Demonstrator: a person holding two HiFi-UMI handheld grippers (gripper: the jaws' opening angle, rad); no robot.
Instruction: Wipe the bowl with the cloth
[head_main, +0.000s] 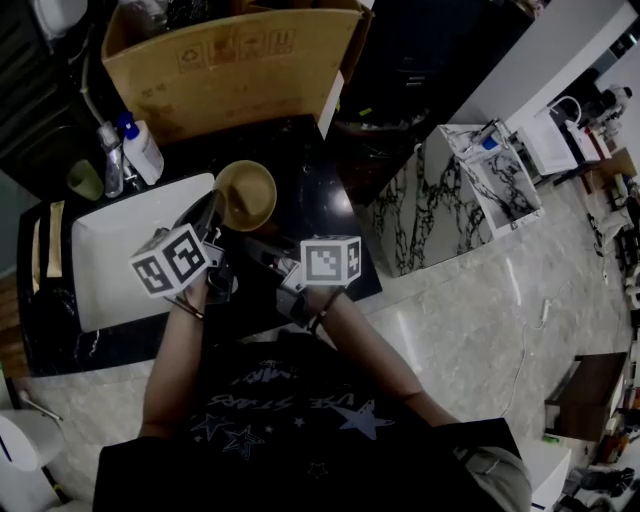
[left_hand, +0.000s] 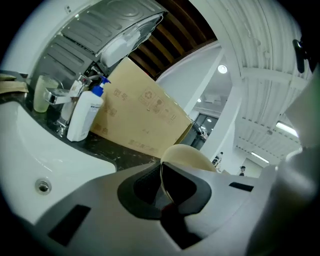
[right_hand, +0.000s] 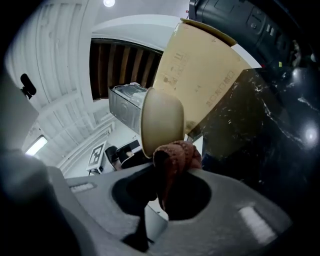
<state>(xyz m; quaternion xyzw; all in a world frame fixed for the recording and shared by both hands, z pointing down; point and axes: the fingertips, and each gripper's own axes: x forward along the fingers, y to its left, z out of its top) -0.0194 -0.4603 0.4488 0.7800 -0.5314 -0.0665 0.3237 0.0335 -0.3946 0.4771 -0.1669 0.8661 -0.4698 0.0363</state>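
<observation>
Right claw closed tight on the cloth, wad just beside the bowl. Left claw clamped on its rim, bowl tilted over desk by sink. Suggest: steady rim, wipe with light pressure.

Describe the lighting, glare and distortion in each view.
Head view: dim, with the black counter nearly lost in shadow. Left gripper view: strong fisheye bending, bright ceiling light washed out. Right gripper view: fisheye too, glare spots on the counter, bowl evenly lit.
</observation>
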